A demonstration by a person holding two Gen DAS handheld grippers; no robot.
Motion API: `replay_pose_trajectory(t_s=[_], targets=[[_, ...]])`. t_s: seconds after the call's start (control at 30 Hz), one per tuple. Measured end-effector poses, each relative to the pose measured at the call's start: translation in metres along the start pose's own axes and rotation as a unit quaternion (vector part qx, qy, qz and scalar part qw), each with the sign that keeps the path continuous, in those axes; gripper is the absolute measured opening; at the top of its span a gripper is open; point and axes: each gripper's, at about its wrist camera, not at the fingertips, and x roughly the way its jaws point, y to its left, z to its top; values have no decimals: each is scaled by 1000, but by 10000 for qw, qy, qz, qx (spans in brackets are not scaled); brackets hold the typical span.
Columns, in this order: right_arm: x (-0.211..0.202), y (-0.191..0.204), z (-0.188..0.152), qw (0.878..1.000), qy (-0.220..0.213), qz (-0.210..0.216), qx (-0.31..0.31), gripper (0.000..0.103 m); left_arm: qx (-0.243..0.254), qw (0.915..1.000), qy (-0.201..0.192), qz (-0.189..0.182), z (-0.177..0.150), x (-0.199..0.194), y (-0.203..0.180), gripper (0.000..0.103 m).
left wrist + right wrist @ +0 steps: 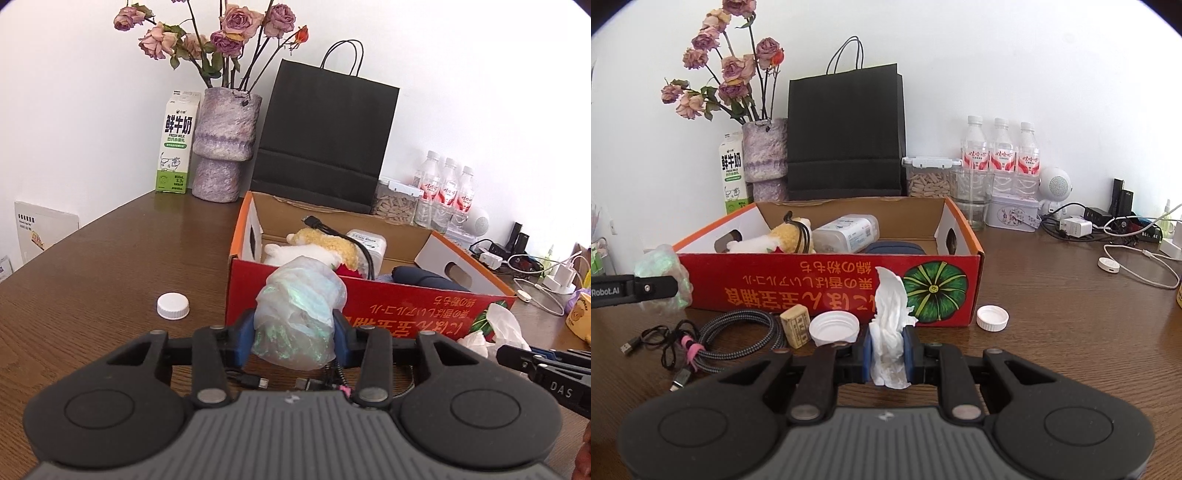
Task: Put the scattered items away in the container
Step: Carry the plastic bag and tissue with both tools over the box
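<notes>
Mahjong tile [797, 326] only in right view

The right gripper [889, 352] clamped a white tissue [891, 332] at lower centre, before the red box [827, 284]. Two caps [834, 328] lay on the bench [1071, 325], cables [713, 339] at lower left. At the left edge, the left gripper [661, 286] pinched a shiny bag [663, 267].

Looks like a home – wooden table [1071, 332], vase of dried roses [225, 147], milk carton [176, 142], chargers [1075, 226].
</notes>
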Motion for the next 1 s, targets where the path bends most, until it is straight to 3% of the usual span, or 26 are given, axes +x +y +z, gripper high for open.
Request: replay_pose_trajectory(t_s=[0.7, 1.0], targets=[[-5, 30, 51, 9959, -790, 440, 78, 16, 118, 9961, -575, -664, 51, -9, -47, 43], [17, 36, 77, 9923, -1159, 419, 101, 16, 129, 9945, -837, -610, 67, 13, -57, 43]])
